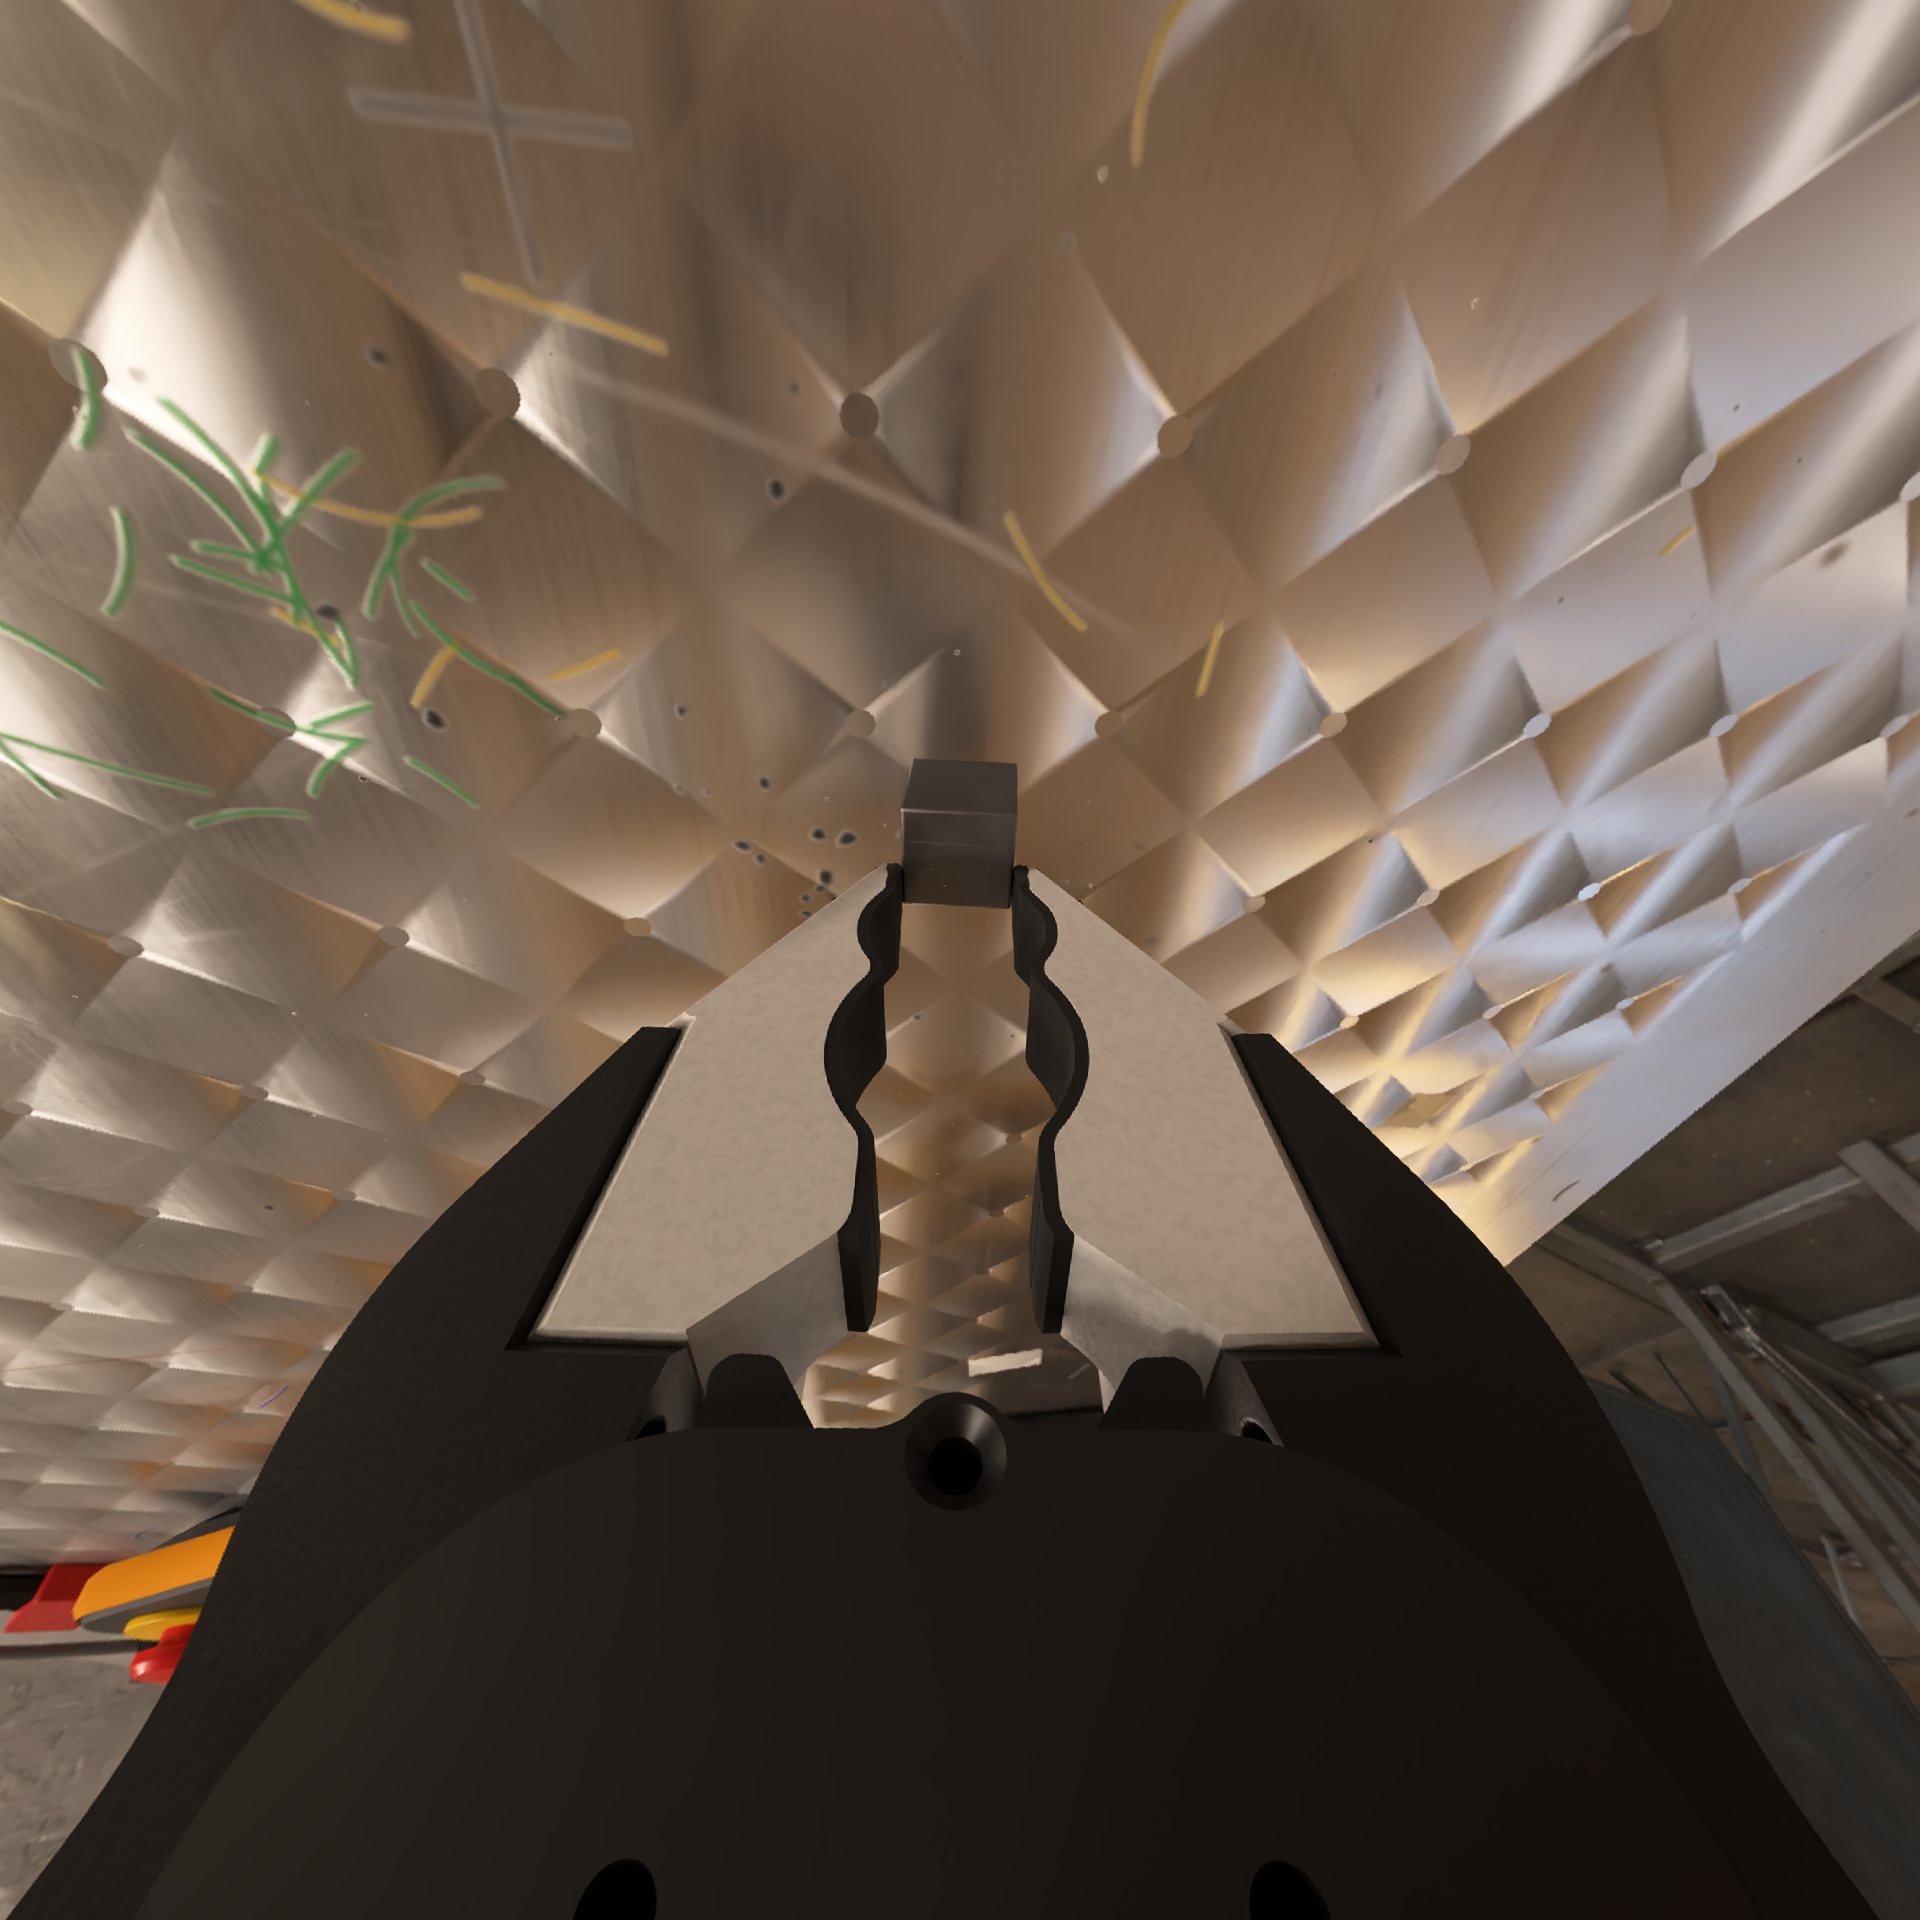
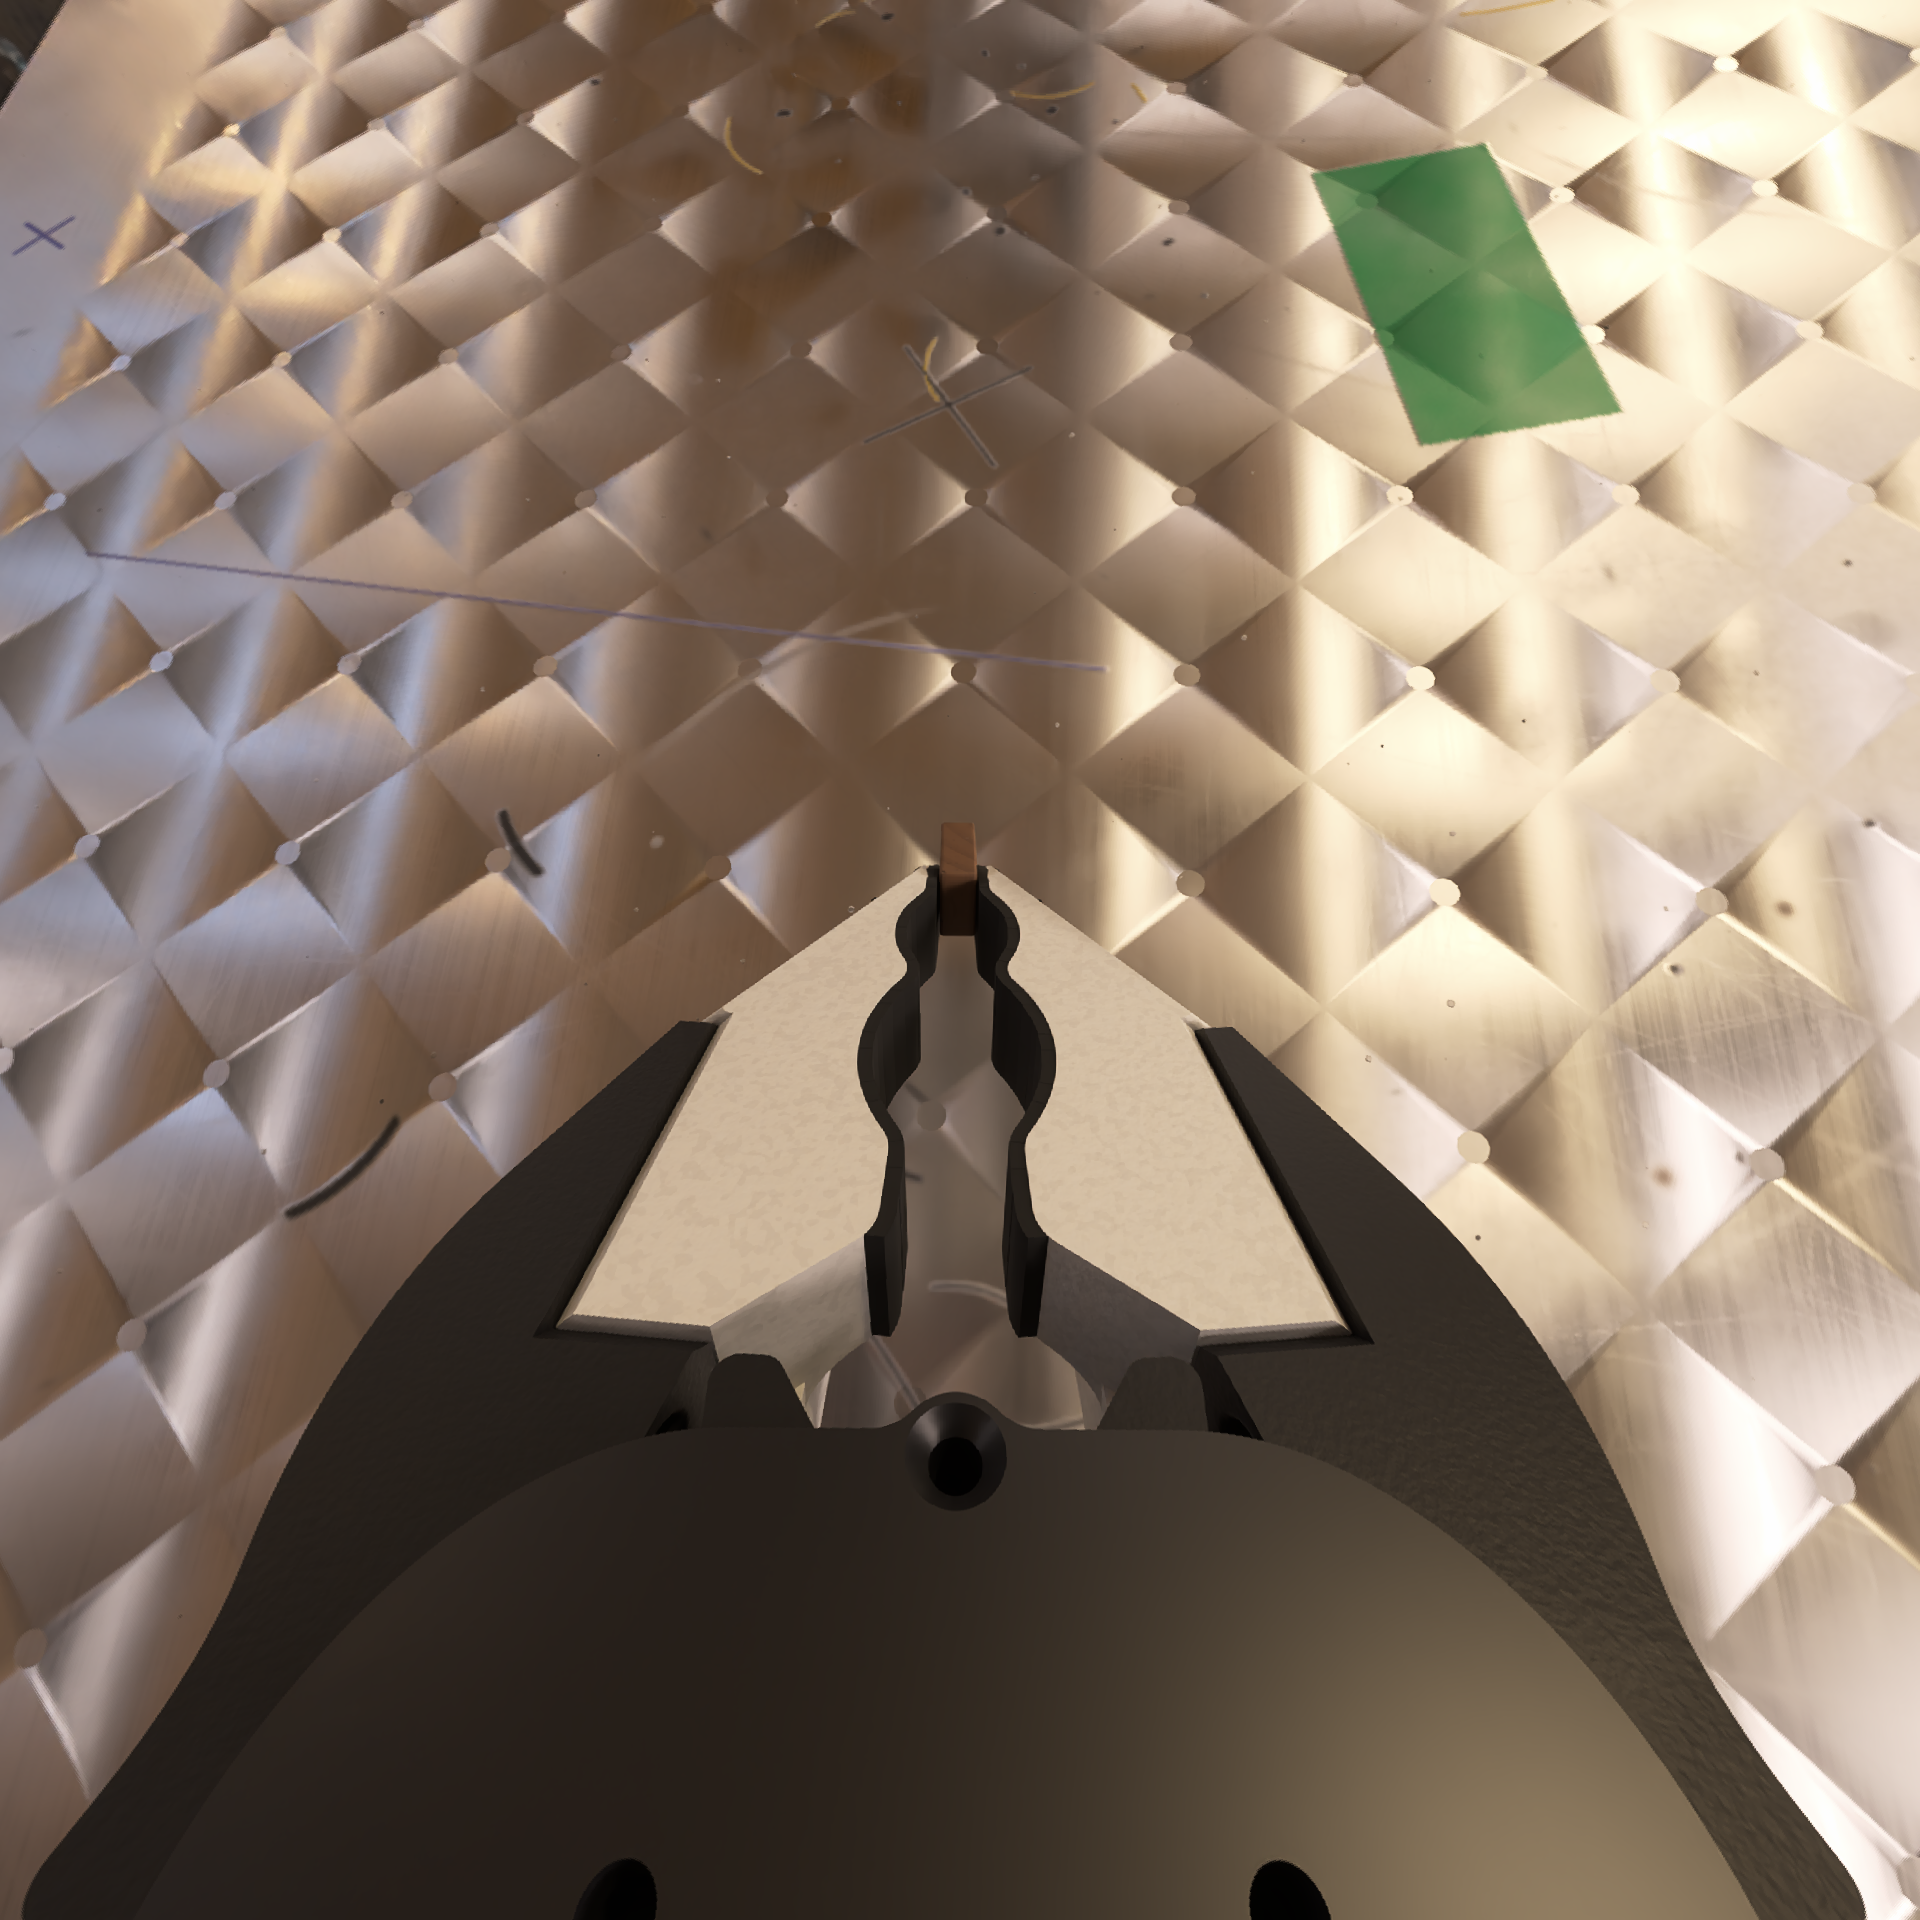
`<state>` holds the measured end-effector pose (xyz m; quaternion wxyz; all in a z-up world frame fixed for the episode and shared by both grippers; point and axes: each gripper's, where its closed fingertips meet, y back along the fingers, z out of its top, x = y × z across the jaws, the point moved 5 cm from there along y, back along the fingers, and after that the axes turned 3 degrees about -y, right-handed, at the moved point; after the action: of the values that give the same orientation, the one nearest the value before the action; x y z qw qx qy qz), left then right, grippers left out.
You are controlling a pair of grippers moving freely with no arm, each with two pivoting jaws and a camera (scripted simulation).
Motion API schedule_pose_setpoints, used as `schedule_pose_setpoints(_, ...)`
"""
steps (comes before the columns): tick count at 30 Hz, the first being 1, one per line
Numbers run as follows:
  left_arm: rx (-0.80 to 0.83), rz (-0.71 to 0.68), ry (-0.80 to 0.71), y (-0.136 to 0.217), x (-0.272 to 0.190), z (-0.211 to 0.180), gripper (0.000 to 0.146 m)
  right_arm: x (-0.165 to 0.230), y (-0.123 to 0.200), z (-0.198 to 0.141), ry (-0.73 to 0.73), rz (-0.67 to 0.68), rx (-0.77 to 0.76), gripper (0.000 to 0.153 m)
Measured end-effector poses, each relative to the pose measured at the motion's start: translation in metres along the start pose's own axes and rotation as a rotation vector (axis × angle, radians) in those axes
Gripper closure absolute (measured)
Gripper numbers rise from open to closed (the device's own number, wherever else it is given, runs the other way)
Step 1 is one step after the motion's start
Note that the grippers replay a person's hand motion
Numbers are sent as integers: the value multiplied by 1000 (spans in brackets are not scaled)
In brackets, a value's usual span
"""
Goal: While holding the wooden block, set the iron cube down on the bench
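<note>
The iron cube (image 1: 958,831) was a dull grey block with square faces and crisp edges, pinched at its lower sides between the tips of the left gripper (image 1: 958,883) – the jaws narrowed to the cube's width, most of the cube standing out beyond them. Whether it touched the bench (image 1: 1351,623) could not be told from the left wrist view. The gripper's fingers (image 1: 748,1122) were pale, speckled wedges with black wavy inner pads, set in a matte black body.

The wooden block (image 2: 958,878) was a thin, reddish-brown slab seen edge-on, clamped between the tips of the right gripper (image 2: 958,894), whose jaws stood nearly together with only the slab's thickness between them.

Beyond both grippers lay the bench top: brushed metal in a quilted diamond pattern with small round dots at the crossings, catching warm light. Ahead and to the left of the left gripper it carried green scribbles (image 1: 270,582) and short yellow strokes (image 1: 566,312); farther ahead, a faint grey cross (image 1: 499,120). To the right of that gripper the bench ended in a straight edge (image 1: 1662,1153), with metal framing (image 1: 1766,1299) below it. Low at its left sat orange and red objects (image 1: 145,1590), too cut off to identify.

Ahead and to the right of the right gripper lay a flat green rectangle (image 2: 1465,296), well apart; straight ahead, a thin scratched cross (image 2: 948,405); to the left, 2 short dark curved marks (image 2: 343,1169) – otherwise open surface all round.
</note>
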<state>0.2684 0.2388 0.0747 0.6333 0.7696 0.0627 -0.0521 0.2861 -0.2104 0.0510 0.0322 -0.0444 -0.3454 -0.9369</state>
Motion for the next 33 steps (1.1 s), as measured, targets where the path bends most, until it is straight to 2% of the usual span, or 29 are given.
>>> schedule_pose_setpoints(6,34,20,11,-4,3,-1,125,1,0,0,5,2,-1,147)
schedule_pose_setpoints(15,-6,17,-19,-1,3,1,125,1,0,0,7,3,2,147)
schedule_pose_setpoints(19,-35,51,-1,20,3,-2,125,1,0,0,5,7,2,147)
schedule_pose_setpoints(23,-88,203,14,63,5,-1,125,2,-1,-1,16,3,14,147)
schedule_pose_setpoints(26,-208,276,-52,93,-6,22,125,3,-2,-2,31,-2,27,147)
schedule_pose_setpoints(33,-205,433,-285,119,-37,120,125,5,-2,-2,50,3,28,147)
